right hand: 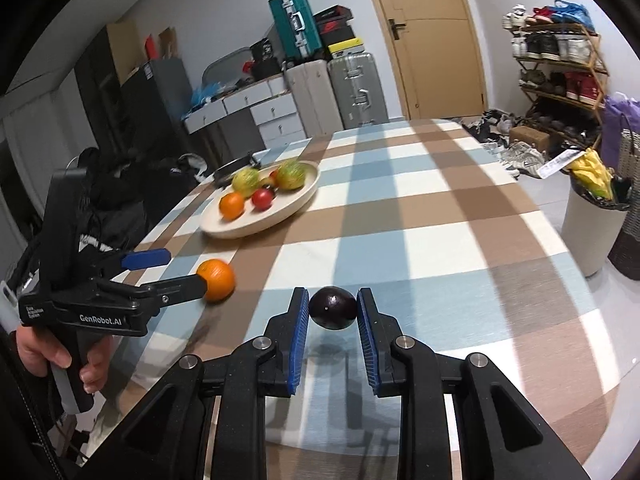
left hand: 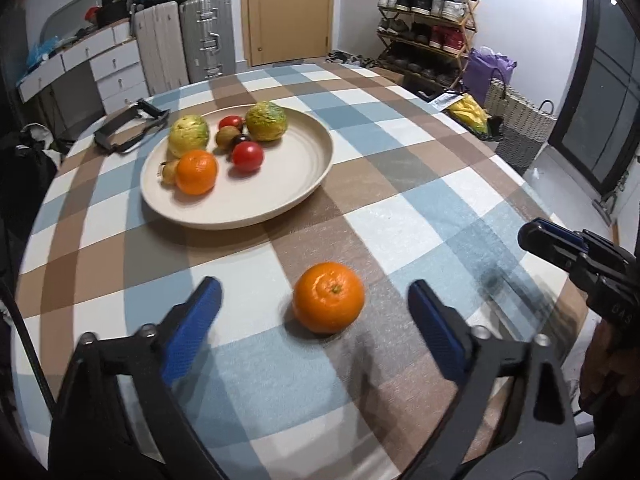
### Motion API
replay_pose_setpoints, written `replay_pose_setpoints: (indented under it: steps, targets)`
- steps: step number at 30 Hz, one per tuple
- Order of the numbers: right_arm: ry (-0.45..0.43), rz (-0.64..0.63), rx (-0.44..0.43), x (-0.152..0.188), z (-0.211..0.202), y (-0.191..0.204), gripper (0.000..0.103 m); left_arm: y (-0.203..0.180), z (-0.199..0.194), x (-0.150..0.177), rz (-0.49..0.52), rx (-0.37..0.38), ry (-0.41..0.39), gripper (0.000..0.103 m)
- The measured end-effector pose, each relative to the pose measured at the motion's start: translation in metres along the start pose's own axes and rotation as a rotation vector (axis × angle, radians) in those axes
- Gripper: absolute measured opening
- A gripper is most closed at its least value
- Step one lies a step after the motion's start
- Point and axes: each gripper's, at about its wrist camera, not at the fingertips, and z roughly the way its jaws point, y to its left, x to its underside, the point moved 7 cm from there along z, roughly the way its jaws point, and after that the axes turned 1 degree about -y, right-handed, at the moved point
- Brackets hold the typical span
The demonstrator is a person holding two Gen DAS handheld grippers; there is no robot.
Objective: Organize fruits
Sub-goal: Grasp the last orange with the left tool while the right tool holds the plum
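A loose orange lies on the checked tablecloth between the blue pads of my left gripper. Its jaws stand wide on either side of the fruit with gaps showing, so it is open. In the right wrist view my right gripper is shut on a small dark purple fruit, held just above the cloth. Further back, the cream plate holds another orange, red tomatoes, two green-yellow fruits and some small brown ones.
A black strap-like object lies on the table left of the plate. Beyond the round table's edge stand suitcases, a shoe rack, a woven basket and a bin. A person's hand grips the left handle.
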Motion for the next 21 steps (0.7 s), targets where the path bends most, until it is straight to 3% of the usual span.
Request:
replay_pose_setpoints:
  steps: [3, 6, 21]
  targets:
    - [-0.013, 0.003, 0.009, -0.005, -0.004, -0.009, 0.025, 0.001, 0.007, -0.002, -0.017, 0.035, 0.024, 0.068]
    - [-0.024, 0.006, 0.009, -0.009, -0.007, -0.014, 0.025, 0.003, 0.014, -0.001, -0.043, 0.087, 0.053, 0.036]
    - [-0.021, 0.013, -0.001, -0.013, 0.001, -0.016, 0.025, 0.016, 0.007, -0.008, -0.091, 0.153, 0.033, 0.036]
